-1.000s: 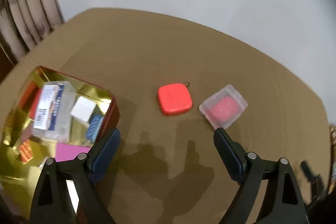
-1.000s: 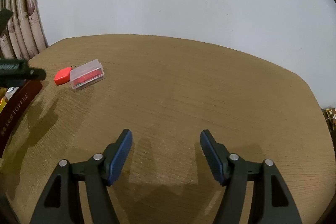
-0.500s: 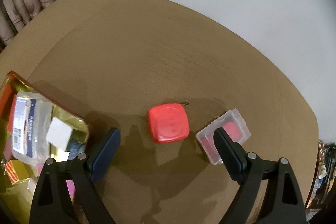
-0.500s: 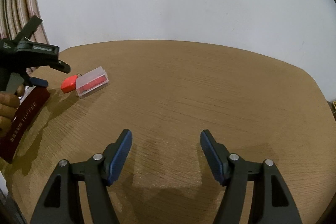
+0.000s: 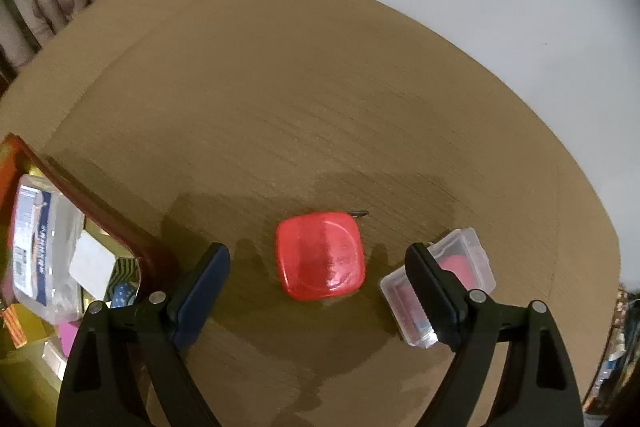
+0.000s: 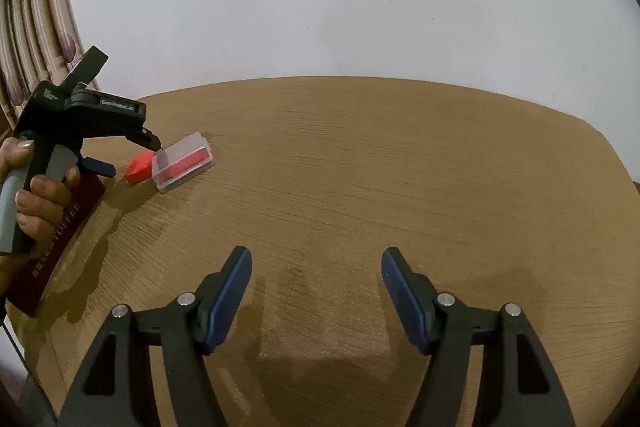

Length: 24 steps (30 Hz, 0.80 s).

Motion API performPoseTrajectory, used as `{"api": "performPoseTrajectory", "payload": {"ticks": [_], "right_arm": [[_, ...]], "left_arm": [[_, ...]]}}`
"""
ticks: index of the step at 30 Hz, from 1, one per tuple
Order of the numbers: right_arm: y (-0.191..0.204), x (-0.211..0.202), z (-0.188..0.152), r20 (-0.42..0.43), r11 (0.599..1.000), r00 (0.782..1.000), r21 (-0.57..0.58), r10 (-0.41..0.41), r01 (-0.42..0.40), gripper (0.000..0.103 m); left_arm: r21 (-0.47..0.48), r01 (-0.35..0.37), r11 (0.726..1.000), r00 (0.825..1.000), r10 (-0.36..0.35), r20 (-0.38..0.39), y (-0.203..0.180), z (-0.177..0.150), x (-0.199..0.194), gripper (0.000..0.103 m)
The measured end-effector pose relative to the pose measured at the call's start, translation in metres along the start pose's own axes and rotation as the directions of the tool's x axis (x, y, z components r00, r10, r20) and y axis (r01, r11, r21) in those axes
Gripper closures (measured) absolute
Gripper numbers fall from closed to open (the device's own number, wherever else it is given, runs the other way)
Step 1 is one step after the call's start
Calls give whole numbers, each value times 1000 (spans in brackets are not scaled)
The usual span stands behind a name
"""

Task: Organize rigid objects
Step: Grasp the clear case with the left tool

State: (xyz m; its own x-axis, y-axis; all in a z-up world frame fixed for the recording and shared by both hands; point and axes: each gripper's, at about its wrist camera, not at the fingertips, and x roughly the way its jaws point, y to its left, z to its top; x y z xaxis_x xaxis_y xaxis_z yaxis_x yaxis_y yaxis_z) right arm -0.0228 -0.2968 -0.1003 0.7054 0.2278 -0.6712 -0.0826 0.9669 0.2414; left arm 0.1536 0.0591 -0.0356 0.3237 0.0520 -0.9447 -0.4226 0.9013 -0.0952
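Observation:
A red rounded-square tape measure [image 5: 320, 255] lies on the brown table [image 5: 320, 87], between the open jaws of my left gripper [image 5: 318, 275], which hovers just above it. A clear plastic case with red contents [image 5: 460, 267] lies to its right, partly behind the right finger. In the right wrist view the left gripper [image 6: 124, 157] hangs over the red tape measure [image 6: 138, 169] and the clear case [image 6: 186, 167]. My right gripper [image 6: 316, 291] is open and empty over bare table.
A dark red tin with a gold inside [image 5: 100, 215] stands at the left and holds a clear box, a white square and several small items. Its outer wall shows in the right wrist view [image 6: 60, 243]. A curtain [image 6: 36, 47] hangs at the far left.
My left gripper has moved right from the tin and down toward the red tape measure, which now sits between its jaws. The right gripper has barely moved.

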Motion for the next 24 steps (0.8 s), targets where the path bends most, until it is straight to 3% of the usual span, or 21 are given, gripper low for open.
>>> {"api": "performPoseTrajectory", "payload": {"ticks": [4,9,13,15,18,20,22,24], "right_arm": [[-2,-1,0,-4,1000,1000,5,8,-8,34],[-4,-3,1,-11,1000,1000,13,14,-14,34],[-4,-2,2,-15,1000,1000,16,18,-18,34],[-5,-2,2,-17,1000,1000,17,20,-19,34],[-6,-1,2,-21,999,1000,23,22,-22,34],[-9,-2,1,-23,999,999,30,24,-23,34],[-10,-1,2,-25,999,999,36,26,-25,34],[-11,-1,1,-24,999,999,41,28,-27,34]], "left_arm": [[45,-26,999,1000,26,10,-19,-3,1,18],[-10,-7,1000,1000,7,-9,-15,8,9,18],[-80,24,997,999,-27,-40,-1,18,19,35],[-77,32,997,998,-36,-47,3,22,20,35],[15,40,999,999,-40,25,-5,19,5,33],[108,49,993,997,-55,61,-22,12,-4,23],[231,45,972,995,-63,73,-43,4,-7,20],[366,48,929,994,-82,77,-60,-3,-8,20]]}}
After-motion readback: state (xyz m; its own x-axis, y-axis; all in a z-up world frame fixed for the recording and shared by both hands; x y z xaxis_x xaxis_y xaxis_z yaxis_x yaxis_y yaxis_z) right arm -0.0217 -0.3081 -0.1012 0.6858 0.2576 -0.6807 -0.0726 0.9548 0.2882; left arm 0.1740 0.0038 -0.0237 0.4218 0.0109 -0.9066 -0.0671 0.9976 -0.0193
